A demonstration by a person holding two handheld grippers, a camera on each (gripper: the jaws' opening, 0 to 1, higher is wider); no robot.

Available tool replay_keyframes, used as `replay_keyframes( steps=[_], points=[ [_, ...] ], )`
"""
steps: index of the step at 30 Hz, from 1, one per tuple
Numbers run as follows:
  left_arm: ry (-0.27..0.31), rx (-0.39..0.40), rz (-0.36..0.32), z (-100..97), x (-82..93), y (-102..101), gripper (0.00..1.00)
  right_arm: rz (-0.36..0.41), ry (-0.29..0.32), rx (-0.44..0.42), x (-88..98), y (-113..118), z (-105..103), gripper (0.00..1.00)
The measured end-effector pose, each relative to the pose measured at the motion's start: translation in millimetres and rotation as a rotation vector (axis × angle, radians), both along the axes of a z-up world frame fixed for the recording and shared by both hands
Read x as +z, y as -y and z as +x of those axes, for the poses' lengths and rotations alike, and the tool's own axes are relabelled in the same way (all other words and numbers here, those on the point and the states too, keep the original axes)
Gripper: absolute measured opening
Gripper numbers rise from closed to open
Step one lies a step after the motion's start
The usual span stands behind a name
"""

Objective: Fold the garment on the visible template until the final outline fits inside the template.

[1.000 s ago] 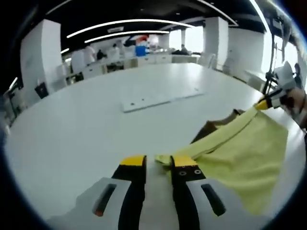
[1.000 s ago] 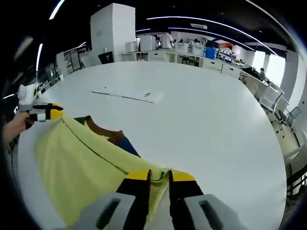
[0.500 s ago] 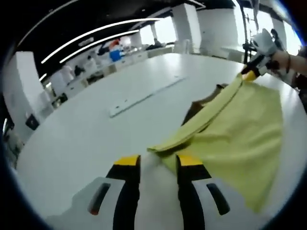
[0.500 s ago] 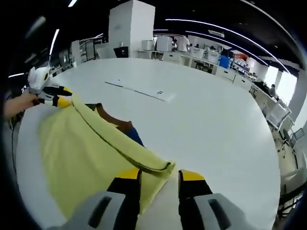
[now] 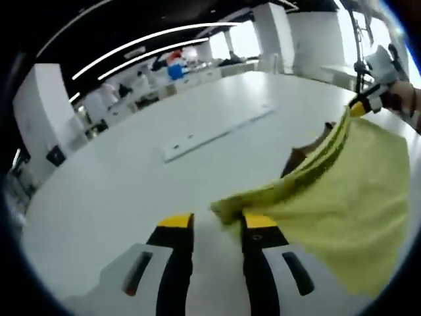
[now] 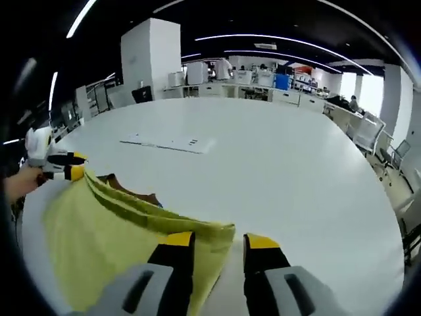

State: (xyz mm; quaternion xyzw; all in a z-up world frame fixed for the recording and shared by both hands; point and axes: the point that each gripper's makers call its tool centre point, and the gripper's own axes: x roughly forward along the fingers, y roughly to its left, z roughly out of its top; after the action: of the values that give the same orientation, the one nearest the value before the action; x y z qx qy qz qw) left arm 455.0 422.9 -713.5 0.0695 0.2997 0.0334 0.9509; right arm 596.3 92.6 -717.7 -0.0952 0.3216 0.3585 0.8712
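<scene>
Table (image 5: pixel 131 171) is spreading white under both my claws, running far back toward the office desks in both views. Garment (image 5: pixel 342 217), yellow, is hanging stretched between my two claws above the table; in the right gripper view I am seeing it (image 6: pixel 112 243) draping down to the lower left with its folded upper edge running from claw to claw. A brown and blue piece (image 6: pixel 131 191) is peeking out just behind that edge; I cannot tell what it is. A flat white strip (image 5: pixel 217 128) is lying on the table well beyond the cloth, and it (image 6: pixel 168 142) is showing in the right gripper view too.

My left claw (image 5: pixel 216 224) is standing with its jaws parted, and the garment's corner is resting against the right jaw tip; I cannot tell whether it is really pinched. My right claw (image 6: pixel 212 242) is also showing a gap between its jaws, with the cloth's corner lying over the left jaw; the hold is unclear there too.
</scene>
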Motion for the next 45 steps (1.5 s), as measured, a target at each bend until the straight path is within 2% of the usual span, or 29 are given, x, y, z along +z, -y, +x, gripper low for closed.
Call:
replay_keyframes(
  steps=[2,5,12,16,22,25,31,34,39,42,45],
  points=[
    [0.004,0.034,-0.025,-1.4,0.7,-2.8,0.23,-0.003,-0.005,-0.012,-0.9,1.6,1.5,0.26],
    [0.005,0.041,-0.027,-6.3,2.9,-4.8,0.22,-0.002,-0.006,-0.018,2.0,3.0,0.9,0.26],
    [0.003,0.047,-0.086,-20.1,11.4,-3.1,0.29,0.003,-0.013,-0.015,12.2,7.2,-5.5,0.34],
    [0.006,0.033,-0.078,-29.4,21.1,0.2,0.33,0.009,-0.027,-0.002,19.3,8.0,-14.4,0.38],
    [0.004,-0.004,-0.102,-45.6,31.6,8.5,0.39,0.037,-0.065,0.023,32.3,5.7,-35.5,0.47],
    [0.024,-0.035,-0.133,-50.5,37.9,16.6,0.47,0.037,-0.071,0.048,36.9,4.7,-45.5,0.52],
    [0.036,-0.084,-0.130,-62.5,49.0,23.7,0.57,0.053,-0.092,0.069,46.5,8.7,-71.3,0.61],
    [0.058,-0.097,-0.164,-70.8,56.4,30.9,0.61,0.068,-0.102,0.081,51.0,11.5,-83.9,0.64],
    [0.050,-0.113,-0.184,-88.1,56.4,39.9,0.68,0.086,-0.136,0.118,53.9,15.6,-108.7,0.70],
    [0.037,-0.132,-0.214,-98.7,52.5,48.3,0.70,0.071,-0.144,0.136,54.0,21.8,-121.1,0.71],
    [0.016,-0.153,-0.210,-108.8,49.7,54.2,0.72,0.039,-0.141,0.168,55.5,27.8,-130.6,0.71]
  ],
)
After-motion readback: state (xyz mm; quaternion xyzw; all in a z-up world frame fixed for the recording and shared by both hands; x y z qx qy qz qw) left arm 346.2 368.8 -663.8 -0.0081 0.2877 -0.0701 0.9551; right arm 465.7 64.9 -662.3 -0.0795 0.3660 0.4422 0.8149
